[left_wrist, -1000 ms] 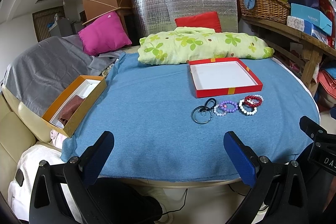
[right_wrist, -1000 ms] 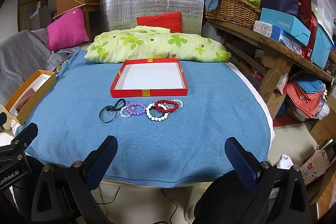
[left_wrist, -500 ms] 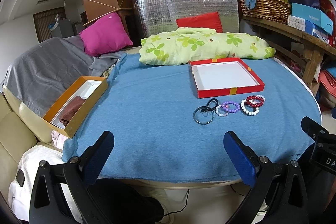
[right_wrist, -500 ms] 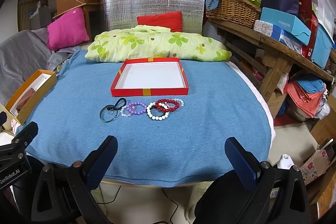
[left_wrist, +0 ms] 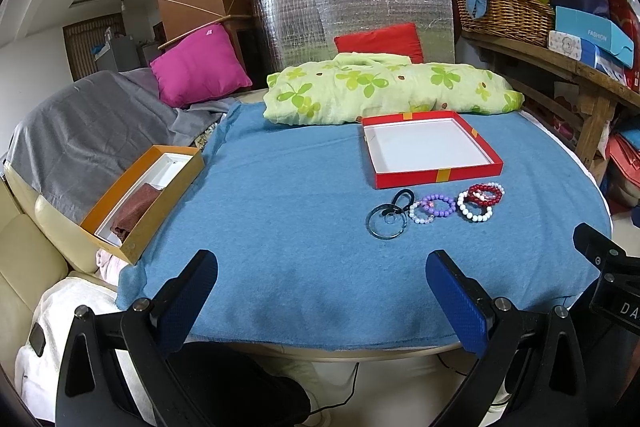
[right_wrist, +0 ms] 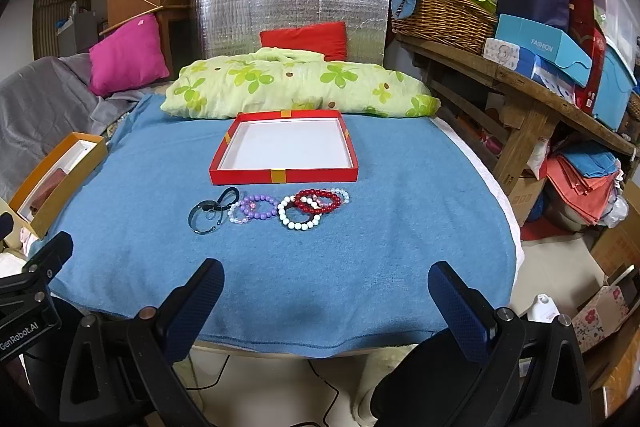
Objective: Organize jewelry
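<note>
While I am watching both wrist feeds, the red tray (right_wrist: 283, 175) is sitting on the blue cloth (right_wrist: 360, 267) at about 12 o'clock from my right gripper (right_wrist: 326, 301), and its white floor is showing nothing inside. In the left feed the same tray (left_wrist: 438, 177) is lying toward 1 o'clock. An orange box (left_wrist: 136, 195) is hanging at the cloth's edge at 10 o'clock from my left gripper (left_wrist: 322, 293); it is holding a white insert and a folded brownish cloth (left_wrist: 134, 213).

The jewelry is lying in a row just in front of the tray's near wall, apart from it. From 9 o'clock toward 3 o'clock along that row I am seeing a dark ring with a black loop (right_wrist: 210, 213), a purple bead bracelet (right_wrist: 260, 207) with a paler clear one touching it, a white bead bracelet (right_wrist: 300, 215), and a dark red bead bracelet (right_wrist: 320, 202) overlapping the white one. More pale beads are peeking out behind the red ones. In the left feed the row is running from the dark ring (left_wrist: 387, 223) to the red beads (left_wrist: 486, 194).

I am holding both grippers with jaws spread wide and nothing between them, over the near edge of the cloth and well apart from the jewelry.
</note>
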`<state>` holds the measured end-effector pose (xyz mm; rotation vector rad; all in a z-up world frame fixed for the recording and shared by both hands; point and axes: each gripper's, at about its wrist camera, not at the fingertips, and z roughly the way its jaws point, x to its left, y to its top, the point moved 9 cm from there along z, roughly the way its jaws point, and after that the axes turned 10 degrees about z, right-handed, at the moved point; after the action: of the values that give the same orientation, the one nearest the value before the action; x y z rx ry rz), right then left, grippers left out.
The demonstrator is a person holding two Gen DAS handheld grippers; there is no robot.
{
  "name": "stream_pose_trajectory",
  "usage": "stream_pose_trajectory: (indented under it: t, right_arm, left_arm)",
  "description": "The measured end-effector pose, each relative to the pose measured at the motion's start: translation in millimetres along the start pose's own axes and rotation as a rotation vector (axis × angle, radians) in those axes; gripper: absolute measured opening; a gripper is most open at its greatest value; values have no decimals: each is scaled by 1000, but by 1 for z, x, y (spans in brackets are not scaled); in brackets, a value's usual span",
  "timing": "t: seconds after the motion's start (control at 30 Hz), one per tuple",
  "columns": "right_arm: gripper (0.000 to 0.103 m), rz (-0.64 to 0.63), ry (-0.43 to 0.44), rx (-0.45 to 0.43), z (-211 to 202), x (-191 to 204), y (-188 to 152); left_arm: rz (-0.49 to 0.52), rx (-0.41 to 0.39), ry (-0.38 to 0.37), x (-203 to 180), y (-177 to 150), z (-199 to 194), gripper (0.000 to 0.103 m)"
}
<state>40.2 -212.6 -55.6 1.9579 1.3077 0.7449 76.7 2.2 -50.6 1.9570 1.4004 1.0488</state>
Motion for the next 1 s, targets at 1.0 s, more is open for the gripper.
stream_pose_trajectory:
  t: [1.0]
  right_arm:
    - [97,80,138,190,163,-32,23]
  left_arm:
    - [-48,221,-73,0,-9,183,103]
